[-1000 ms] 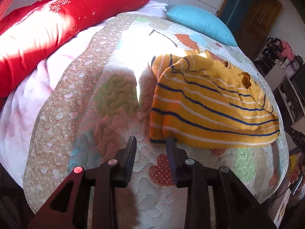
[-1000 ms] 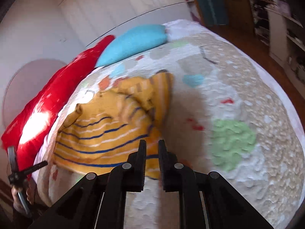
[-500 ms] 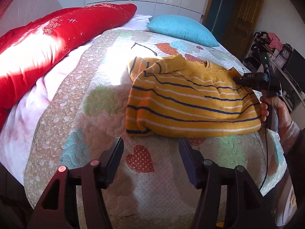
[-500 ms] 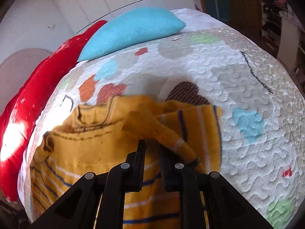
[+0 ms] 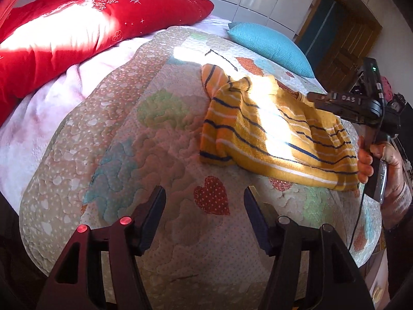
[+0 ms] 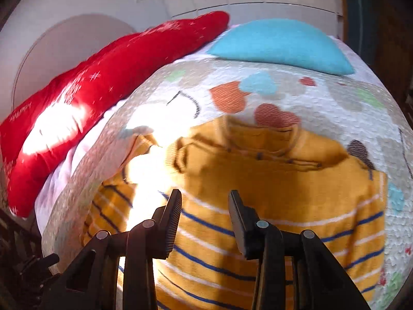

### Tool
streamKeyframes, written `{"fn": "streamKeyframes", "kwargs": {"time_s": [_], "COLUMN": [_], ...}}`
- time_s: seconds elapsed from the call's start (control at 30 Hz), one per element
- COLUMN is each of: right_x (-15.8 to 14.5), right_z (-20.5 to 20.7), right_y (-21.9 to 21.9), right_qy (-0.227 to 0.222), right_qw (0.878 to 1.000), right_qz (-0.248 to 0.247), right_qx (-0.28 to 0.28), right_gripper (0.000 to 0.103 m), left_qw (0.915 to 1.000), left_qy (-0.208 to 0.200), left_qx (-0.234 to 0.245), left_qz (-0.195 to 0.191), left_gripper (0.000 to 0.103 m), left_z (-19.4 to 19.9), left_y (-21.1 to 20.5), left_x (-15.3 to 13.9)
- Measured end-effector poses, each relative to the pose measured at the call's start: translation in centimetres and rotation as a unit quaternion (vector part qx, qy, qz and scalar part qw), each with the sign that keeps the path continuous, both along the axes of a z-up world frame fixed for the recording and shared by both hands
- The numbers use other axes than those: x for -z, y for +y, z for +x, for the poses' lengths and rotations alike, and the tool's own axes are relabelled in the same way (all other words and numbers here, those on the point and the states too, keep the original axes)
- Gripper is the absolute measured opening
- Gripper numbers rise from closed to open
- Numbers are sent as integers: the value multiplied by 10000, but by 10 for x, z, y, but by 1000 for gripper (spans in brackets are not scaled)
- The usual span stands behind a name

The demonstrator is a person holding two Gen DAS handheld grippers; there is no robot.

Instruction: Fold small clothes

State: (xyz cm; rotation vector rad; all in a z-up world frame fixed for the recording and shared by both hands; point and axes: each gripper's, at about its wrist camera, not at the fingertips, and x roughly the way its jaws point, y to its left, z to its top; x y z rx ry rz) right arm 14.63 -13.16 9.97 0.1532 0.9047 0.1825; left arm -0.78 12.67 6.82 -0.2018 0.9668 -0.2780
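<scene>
Striped sweater spread on quilt, both grippers parting

Red pillow (image 5: 77, 31) at far left of the left wrist view, long and sunlit, lying along the head of the bed beside a pale pink blanket (image 5: 51, 108). Patchwork quilt (image 5: 124, 134) next, stitched with hearts and coloured blobs, covering most of the bed. Left gripper (image 5: 204, 193) low in the middle, above bare quilt and a red dotted heart, fingers (image 5: 155, 206) wide apart and opening further, nothing between them, well short of the garment. Turquoise cushion (image 5: 271, 44) behind, near the far edge. Yellow sweater with navy and white stripes (image 5: 271, 134) to the right of centre, flat on the quilt with one sleeve folded across its top and a bright patch of sun over the middle. Right gripper (image 5: 343, 103) at far right, reaching in over the sweater's far side, held by a hand (image 5: 371, 160) around its handle, a cable hanging below.

From the right wrist view, again left to right: red pillow (image 6: 103, 82), quilt (image 6: 322, 108), turquoise cushion (image 6: 278, 44) at the top. Sweater (image 6: 284, 193) filling the lower half, collar toward the cushion. Right gripper (image 6: 205, 196) directly over the striped body, fingers (image 6: 173, 219) apart and opening, fabric seen in the gap but not pinched; whether the tips touch the cloth cannot be told.
</scene>
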Motion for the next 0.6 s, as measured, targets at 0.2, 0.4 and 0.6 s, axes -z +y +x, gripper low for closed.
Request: {"fn": "streamKeyframes", "kwargs": {"time_s": [0.2,0.4,0.6], "right_x": [36,48,43], "right_z": [73,127,132], "right_y": [68,106,117], "right_qy": [322,360,398], "right_qw": [9978,9956,9941], "right_qz": [-578,-843,-989], "right_qx": [-89,-195,-178], "right_gripper": [34,45,49], "left_qw": [9999,9992,9981], "left_qy": [-67,-21,47], "left_qx": [-102,-283,-422], "left_qz": [-87,-297,-441], "left_gripper": [66,69,69], "left_z": [-11,-16,-18], "left_y": [20,41,53], "left_x": [-2,5,10]}}
